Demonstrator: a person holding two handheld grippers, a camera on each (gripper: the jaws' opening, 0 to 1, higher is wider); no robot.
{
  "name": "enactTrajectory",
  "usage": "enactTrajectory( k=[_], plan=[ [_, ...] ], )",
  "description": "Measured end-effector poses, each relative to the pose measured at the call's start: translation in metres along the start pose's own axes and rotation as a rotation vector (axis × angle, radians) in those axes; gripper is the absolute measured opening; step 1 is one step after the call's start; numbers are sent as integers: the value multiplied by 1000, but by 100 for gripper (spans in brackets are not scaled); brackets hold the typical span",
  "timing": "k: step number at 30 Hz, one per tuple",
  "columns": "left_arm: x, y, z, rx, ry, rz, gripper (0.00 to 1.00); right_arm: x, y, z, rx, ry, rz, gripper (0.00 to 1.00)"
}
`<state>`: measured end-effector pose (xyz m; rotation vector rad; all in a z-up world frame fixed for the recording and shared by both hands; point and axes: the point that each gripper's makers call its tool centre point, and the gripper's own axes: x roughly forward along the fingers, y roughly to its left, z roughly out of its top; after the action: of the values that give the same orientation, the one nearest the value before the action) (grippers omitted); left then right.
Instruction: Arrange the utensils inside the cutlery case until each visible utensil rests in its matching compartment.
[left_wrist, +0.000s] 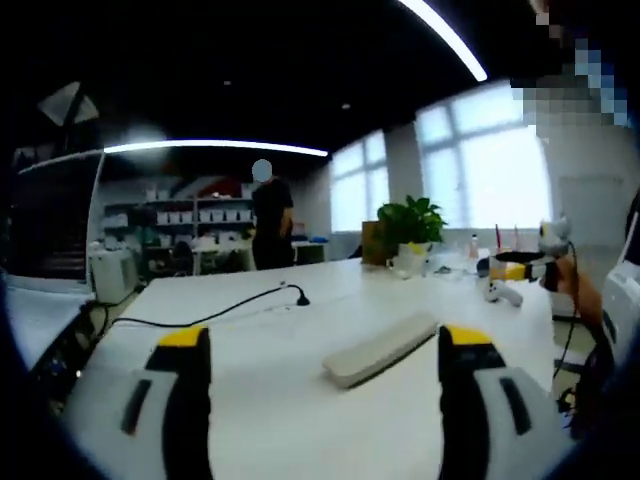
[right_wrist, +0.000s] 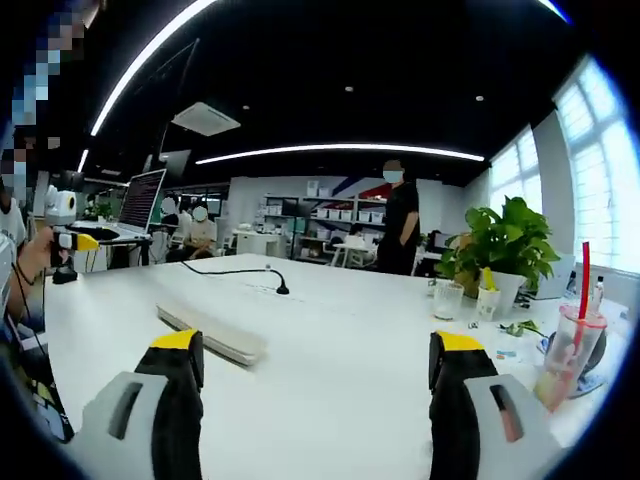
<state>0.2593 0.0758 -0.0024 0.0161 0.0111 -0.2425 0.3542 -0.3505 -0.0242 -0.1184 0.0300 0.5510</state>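
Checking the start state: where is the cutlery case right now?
The closed cutlery case lies on the white table, ahead between the left hand-held gripper's open jaws; in the right gripper view it sits left of centre, near the black cable.

Cutlery case (left_wrist: 381, 349) closed flat; contents hidden.

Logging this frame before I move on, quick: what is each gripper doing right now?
Left gripper: open, holding nothing, cutlery case lies ahead on the table.
Right gripper: open, holding nothing.

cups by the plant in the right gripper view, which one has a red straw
The cup with the red straw, at the far right near the table edge; the small cup beside the plant has none.
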Motion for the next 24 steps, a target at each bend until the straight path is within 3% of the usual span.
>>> enactTrajectory(
  k=[7,9,11,13,18,24],
  plan=[
    [-33,-9,-3,33,1,28,100,-30,2,-2,-35,-6,-49,99],
    [-42,-11,0,33,-14,40,100,-38,3,5,-34,-34,-55,99],
    [-48,-14,3,30,-23,40,100,-48,1,24,-97,-118,-98,99],
    [-52,-17,6,27,-31,40,100,-58,0,33,-148,-137,-130,99],
    [-64,-31,11,44,-43,22,100,-75,-4,38,-236,-96,-191,99],
    [-70,-46,15,80,-64,3,100,-83,-6,33,-224,-63,-201,99]
  ],
)
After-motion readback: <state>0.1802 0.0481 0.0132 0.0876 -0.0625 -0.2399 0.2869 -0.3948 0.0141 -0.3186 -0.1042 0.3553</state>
